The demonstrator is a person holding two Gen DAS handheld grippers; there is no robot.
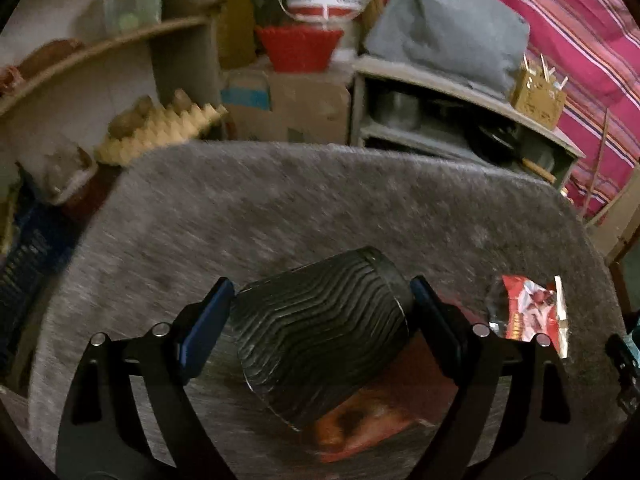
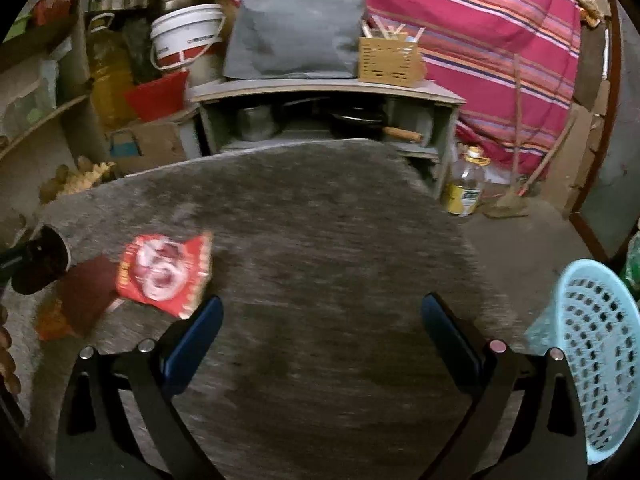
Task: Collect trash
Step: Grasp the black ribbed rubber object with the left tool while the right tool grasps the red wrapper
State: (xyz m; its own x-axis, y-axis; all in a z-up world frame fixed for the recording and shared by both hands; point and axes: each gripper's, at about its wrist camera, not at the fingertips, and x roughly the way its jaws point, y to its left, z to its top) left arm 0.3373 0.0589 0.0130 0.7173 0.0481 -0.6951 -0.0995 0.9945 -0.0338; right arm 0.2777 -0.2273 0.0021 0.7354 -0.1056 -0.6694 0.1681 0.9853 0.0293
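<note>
My left gripper [image 1: 322, 300] is shut on a black ribbed paper cup [image 1: 320, 332], held tilted on its side just above the grey mat [image 1: 280, 208]. Under the cup lies a dark red wrapper [image 1: 372, 412]. A red snack wrapper [image 1: 528, 312] lies on the mat to the right of the cup. In the right wrist view my right gripper [image 2: 322, 312] is open and empty over the mat [image 2: 320, 220]. The red snack wrapper [image 2: 164, 272] lies just left of its left finger. The cup's open mouth [image 2: 40, 260] shows at the far left. A light blue basket [image 2: 596, 364] stands at the right.
Behind the mat stand a low grey shelf [image 2: 328, 92] with pots, a cardboard box [image 2: 148, 144], a white bucket [image 2: 188, 36] and a red basket [image 1: 298, 48]. An egg tray [image 1: 160, 128] sits at the left. A bottle [image 2: 466, 188] stands on the floor at the right.
</note>
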